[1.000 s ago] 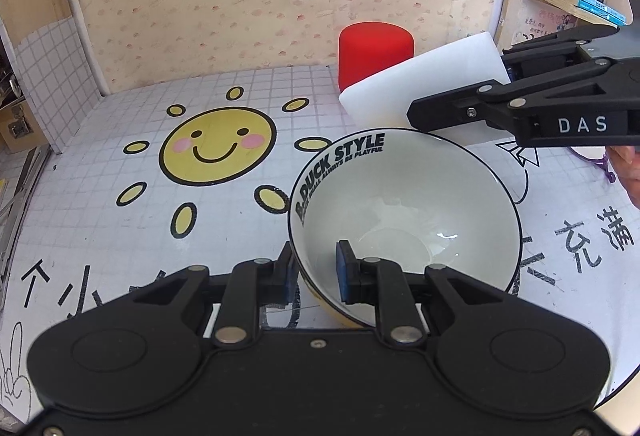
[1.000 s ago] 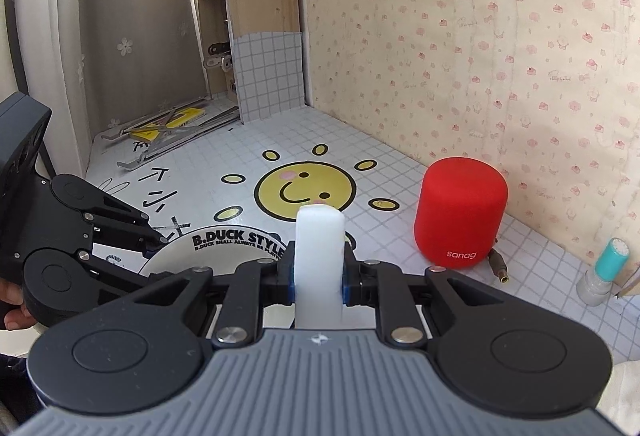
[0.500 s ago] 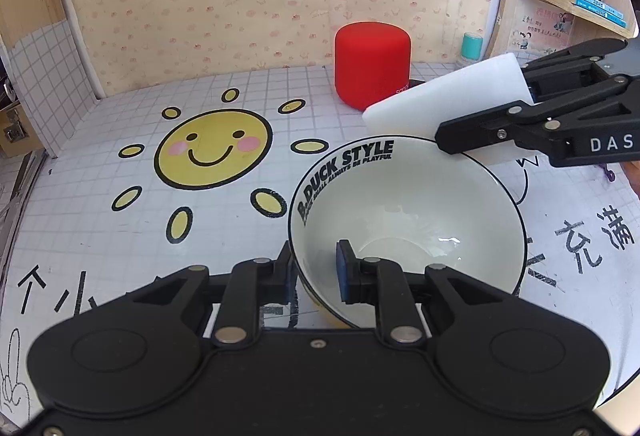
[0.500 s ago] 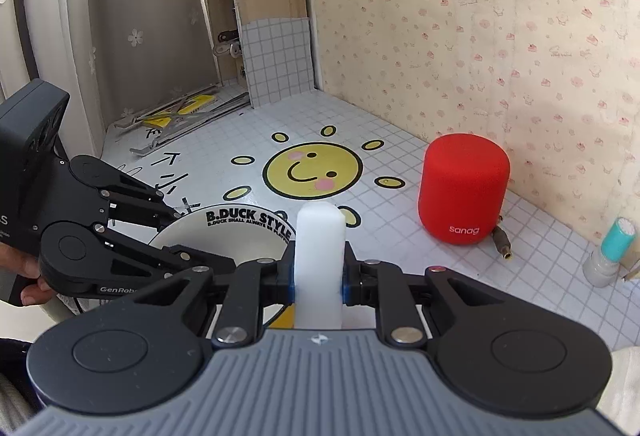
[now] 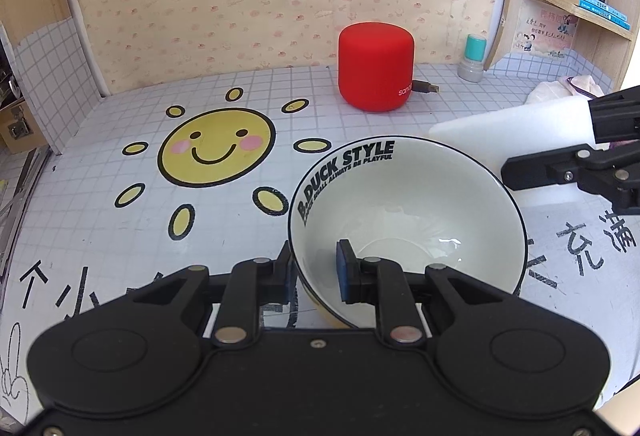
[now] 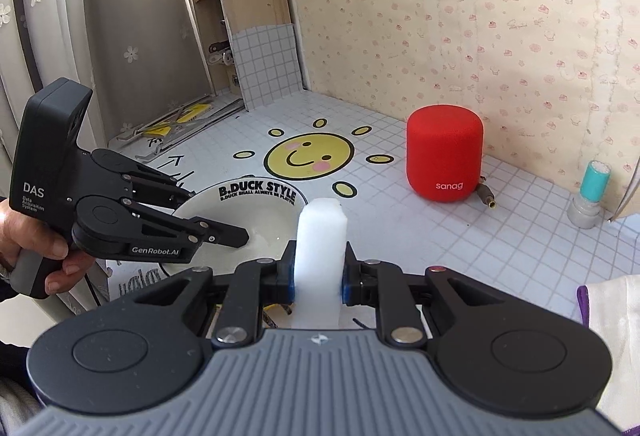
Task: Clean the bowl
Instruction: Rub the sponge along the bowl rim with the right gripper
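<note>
A white bowl with black "B.DUCK STYLE" lettering stands tilted on the tiled tabletop. My left gripper is shut on the bowl's near rim, one pad inside and one outside. From the right wrist view the bowl lies left of centre, and the left gripper is held by a hand. A white sponge block is pinched upright in my right gripper. In the left wrist view that sponge hangs beyond the bowl's far right rim, outside the bowl.
A red cylindrical speaker with a plug beside it stands at the back by the wall. A small teal-capped bottle is to its right. A white cloth with purple trim lies far right. Shelves rise on the right; metal tools lie far left.
The right gripper with the sponge has drawn back to the right, from over the bowl's far rim to outside it, uncovering the red speaker. The left gripper and bowl have stayed put.
</note>
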{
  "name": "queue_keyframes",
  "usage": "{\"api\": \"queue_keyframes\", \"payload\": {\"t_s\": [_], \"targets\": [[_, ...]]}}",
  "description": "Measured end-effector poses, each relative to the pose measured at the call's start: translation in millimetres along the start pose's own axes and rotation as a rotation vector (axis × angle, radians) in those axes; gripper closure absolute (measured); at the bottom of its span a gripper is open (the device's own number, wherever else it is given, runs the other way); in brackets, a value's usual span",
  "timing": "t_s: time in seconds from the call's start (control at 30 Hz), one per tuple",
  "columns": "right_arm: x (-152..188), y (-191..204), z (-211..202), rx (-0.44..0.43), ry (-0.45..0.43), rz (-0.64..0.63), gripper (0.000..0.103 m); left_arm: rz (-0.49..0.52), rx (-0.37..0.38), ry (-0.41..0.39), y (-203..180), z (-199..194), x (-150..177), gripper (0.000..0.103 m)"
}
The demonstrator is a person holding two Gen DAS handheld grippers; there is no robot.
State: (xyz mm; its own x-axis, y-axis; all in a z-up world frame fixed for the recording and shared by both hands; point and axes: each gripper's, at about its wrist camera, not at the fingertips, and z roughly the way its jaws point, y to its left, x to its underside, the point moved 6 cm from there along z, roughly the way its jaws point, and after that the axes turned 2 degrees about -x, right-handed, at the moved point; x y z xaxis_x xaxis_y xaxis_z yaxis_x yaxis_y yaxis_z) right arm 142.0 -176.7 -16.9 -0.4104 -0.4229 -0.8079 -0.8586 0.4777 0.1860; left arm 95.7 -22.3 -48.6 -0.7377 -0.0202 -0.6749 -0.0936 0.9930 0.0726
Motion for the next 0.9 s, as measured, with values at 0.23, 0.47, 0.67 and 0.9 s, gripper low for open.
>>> {"api": "queue_keyframes", "payload": {"t_s": [0.23,0.47,0.67,0.9], "targets": [[0,-1,0,0.007,-0.004,0.010,0.082,0.003,-0.006,-0.002,0,0,1,0.082],[-22,-5,21,-0.001,0.005,-0.005,0.082,-0.008,-0.007,0.004,1,-4,2,0.082],[-34,-1,35,-0.007,0.016,-0.033,0.082,-0.031,-0.013,0.011,3,-6,5,0.082],[-32,0,36,-0.001,0.002,-0.023,0.082,-0.050,-0.012,0.016,4,-6,5,0.082]]}}
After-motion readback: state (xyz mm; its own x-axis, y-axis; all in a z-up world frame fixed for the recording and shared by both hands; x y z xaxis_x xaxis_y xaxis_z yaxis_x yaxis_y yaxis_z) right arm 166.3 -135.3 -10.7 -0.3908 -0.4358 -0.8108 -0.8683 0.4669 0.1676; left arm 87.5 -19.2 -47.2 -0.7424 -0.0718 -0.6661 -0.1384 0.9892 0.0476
